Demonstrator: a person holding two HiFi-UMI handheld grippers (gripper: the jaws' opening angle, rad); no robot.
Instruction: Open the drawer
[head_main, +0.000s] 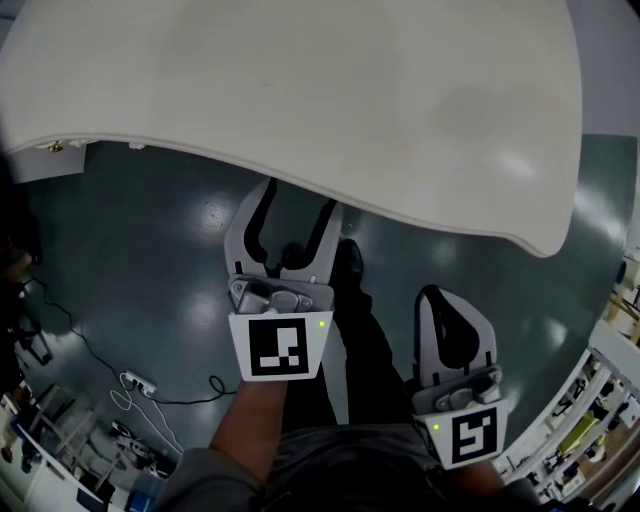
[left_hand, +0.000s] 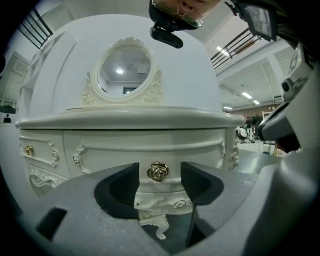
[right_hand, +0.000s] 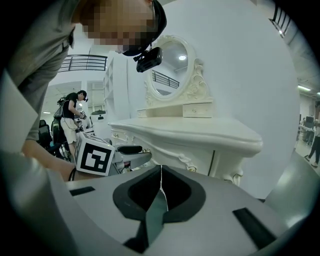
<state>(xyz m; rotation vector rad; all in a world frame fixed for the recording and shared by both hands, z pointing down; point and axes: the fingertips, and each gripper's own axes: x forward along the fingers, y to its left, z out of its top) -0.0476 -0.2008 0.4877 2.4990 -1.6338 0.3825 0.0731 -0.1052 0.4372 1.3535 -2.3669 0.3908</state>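
The left hand-held gripper (head_main: 297, 215) stands wide open before the white desk (left_hand: 130, 118), level with its closed middle drawer (left_hand: 115, 150). The gold rose knob (left_hand: 157, 171) sits between the pads, touching neither. The right hand-held gripper (head_main: 436, 300), well short of the desk, has its jaws pressed together on nothing

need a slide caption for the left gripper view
Open left tongs frame the gold rose-shaped knob on the white carved drawer.

Floor (head_main: 150, 260): dark green and glossy beneath your left tongs (head_main: 298, 215), lamps glinting in it.
Cable: a white power strip (head_main: 137, 381) and black cord (head_main: 190, 398) lie on it, left of those tongs.
Bench (head_main: 300, 90): cream, curved top just ahead of the tongs, carved oval mirror (left_hand: 124, 75) above.
Light: strip lamps (left_hand: 246, 95) high to the tongs' right.
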